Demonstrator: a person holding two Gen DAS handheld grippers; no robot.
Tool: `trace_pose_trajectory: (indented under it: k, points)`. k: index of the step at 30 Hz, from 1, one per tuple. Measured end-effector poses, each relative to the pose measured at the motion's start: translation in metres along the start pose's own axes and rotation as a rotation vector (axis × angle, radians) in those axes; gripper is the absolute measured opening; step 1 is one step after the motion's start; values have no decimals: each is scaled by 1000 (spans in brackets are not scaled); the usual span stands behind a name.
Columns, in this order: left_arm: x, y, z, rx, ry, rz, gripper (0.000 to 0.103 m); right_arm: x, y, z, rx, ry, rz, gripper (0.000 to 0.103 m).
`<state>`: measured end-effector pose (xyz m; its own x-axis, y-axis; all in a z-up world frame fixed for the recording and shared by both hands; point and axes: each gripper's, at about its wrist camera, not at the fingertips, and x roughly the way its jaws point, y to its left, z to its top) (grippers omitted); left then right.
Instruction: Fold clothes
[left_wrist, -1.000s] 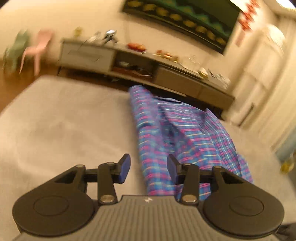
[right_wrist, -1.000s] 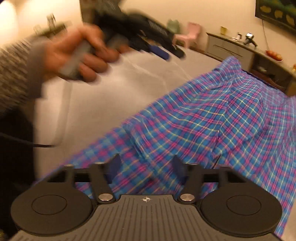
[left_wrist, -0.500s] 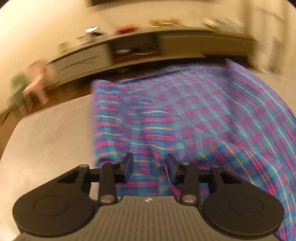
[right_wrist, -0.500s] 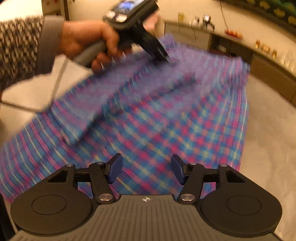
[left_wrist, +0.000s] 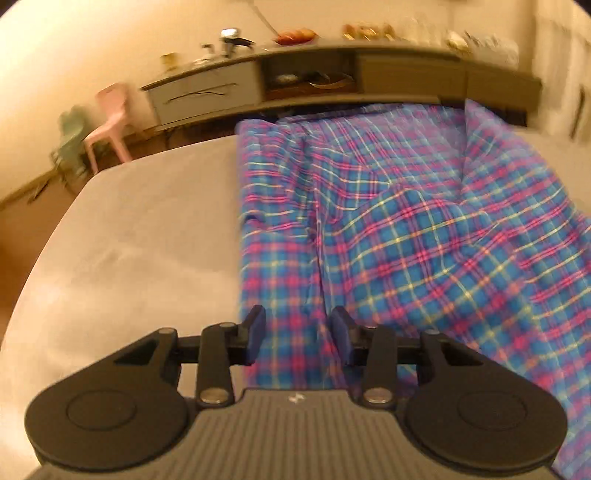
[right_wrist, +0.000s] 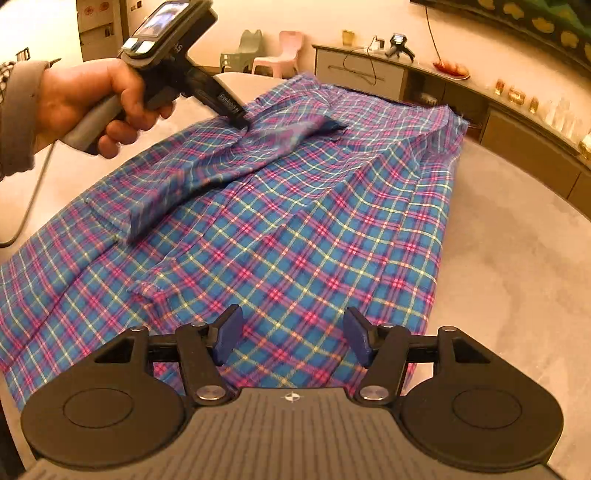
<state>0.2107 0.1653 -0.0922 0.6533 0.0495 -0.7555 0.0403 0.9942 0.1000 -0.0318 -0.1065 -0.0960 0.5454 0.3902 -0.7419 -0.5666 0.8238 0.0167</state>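
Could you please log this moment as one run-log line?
left tongs: open, at plaid shirt edge | right tongs: open, over shirt | shirt: spread on grey surface, sleeve folded across

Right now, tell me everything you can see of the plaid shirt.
The plaid shirt is thin woven cloth, blue checked with pink and yellow lines. It lies spread and wrinkled on the grey surface, one sleeve folded across the body. The left claw touches that sleeve near the far end; whether it pinches is unclear. The right claw hovers open above the near hem.

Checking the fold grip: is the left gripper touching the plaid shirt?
Cannot tell: in the right wrist view the left gripper meets the plaid shirt, but blur hides contact.
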Motion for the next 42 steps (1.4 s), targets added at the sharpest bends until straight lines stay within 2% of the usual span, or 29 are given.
trace_pose_trajectory:
  k: [1,3,5,7,12,15,16,17,18,19,20,21,24,26,27,29,31,33,34,36,37,38,39,40,42]
  points:
    - [-21,5,-9,-34,-21,-35,42,-8,-3,-2,16,-14,-9,62]
    - [-65,11,-43,-61,-36,-110,56,-30,-8,-8,46,-54,-29,63]
    - [-104,12,-78,-69,-28,-170,63,-58,-13,-22,100,-91,-28,77]
    - [-131,11,-118,-69,25,-200,63,-78,-19,-40,164,-95,3,81]
    - [-168,17,-199,-181,111,-273,66,-97,-11,-94,287,-45,34,82]
    - [-175,13,-221,-208,128,-308,67,-96,0,-107,295,-13,42,76]
    - [-177,11,-229,-217,134,-320,67,-96,6,-107,279,-10,33,72]
    - [-180,9,-232,-200,115,-315,65,-96,11,-108,261,-8,21,63]
    - [-184,5,-233,-163,98,-304,52,-95,17,-107,239,-8,14,53]
    - [-184,3,-232,-135,92,-310,36,-96,22,-108,224,-7,6,32]
    - [-185,3,-232,-127,89,-340,13,-95,26,-107,211,-5,-5,13]
    - [-187,5,-231,-124,86,-377,6,-95,29,-107,198,-2,-7,10]
    - [-197,19,-221,-153,60,-509,3,-105,31,-101,192,-25,31,4]
    - [-207,41,-198,-217,8,-600,3,-126,21,-85,221,-80,88,4]
    - [-206,52,-177,-248,-24,-619,3,-138,13,-73,246,-120,115,4]
    - [-199,74,-130,-313,-92,-646,3,-149,-14,-37,301,-203,136,3]
    - [-169,92,-71,-385,-147,-608,3,-149,-47,9,369,-283,145,3]
    - [-117,101,-18,-480,-133,-545,5,-124,-84,54,481,-324,139,4]
    - [-90,100,2,-493,-119,-521,7,-103,-101,69,549,-332,133,5]
    - [-52,102,18,-530,-84,-450,19,-57,-131,86,681,-321,130,19]
    - [-41,107,18,-577,-72,-413,24,-34,-144,88,744,-300,135,48]
    - [-39,110,12,-589,-98,-435,35,-23,-152,83,789,-300,120,59]
    - [-45,113,1,-571,-143,-462,45,-21,-156,74,819,-328,112,59]
    - [-52,114,-10,-550,-180,-453,50,-23,-156,63,817,-356,131,62]
    - [-63,110,-22,-509,-196,-443,53,-29,-148,53,773,-339,133,66]
